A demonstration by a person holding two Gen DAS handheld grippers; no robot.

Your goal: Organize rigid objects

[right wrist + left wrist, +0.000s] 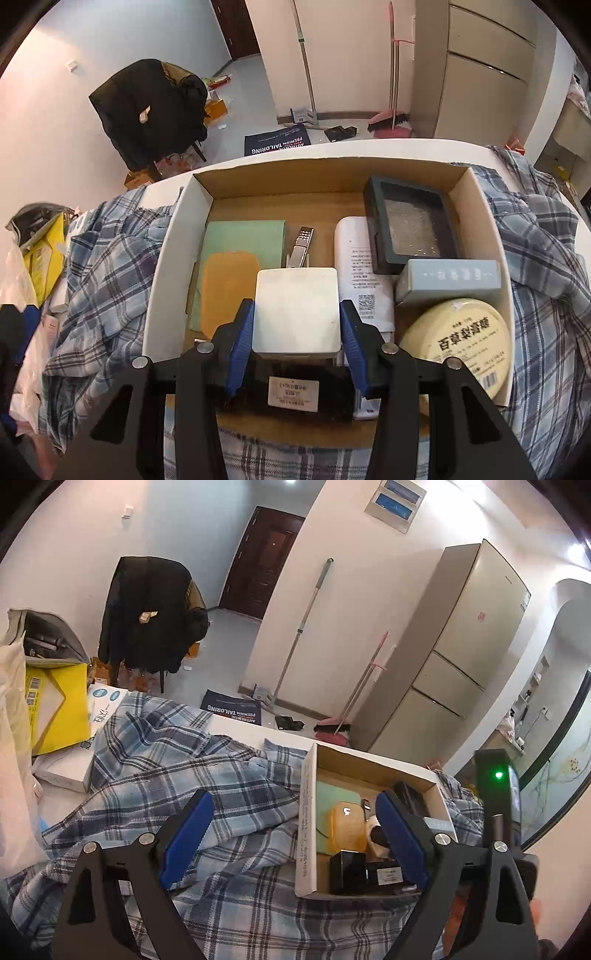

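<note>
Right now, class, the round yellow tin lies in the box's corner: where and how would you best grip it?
Probably from above. The tin lies flat, lid up, boxed in by the box wall and the grey carton. Set the fingers across its rim where there is room, likely towards the white tube and the near edge.

The plaid cloth (pixel 110 266) covers most of the surface (pixel 369 146), so only its far white edge shows. In the cardboard box (pixel 173 258), the white square block (pixel 297 310) hides part of the black box (pixel 258 402) beneath it. The print on the white tube (pixel 364 258) is too small to read. From the left wrist view, the right hand-held gripper (pixel 498 812) is mostly cut off at the edge.
</note>
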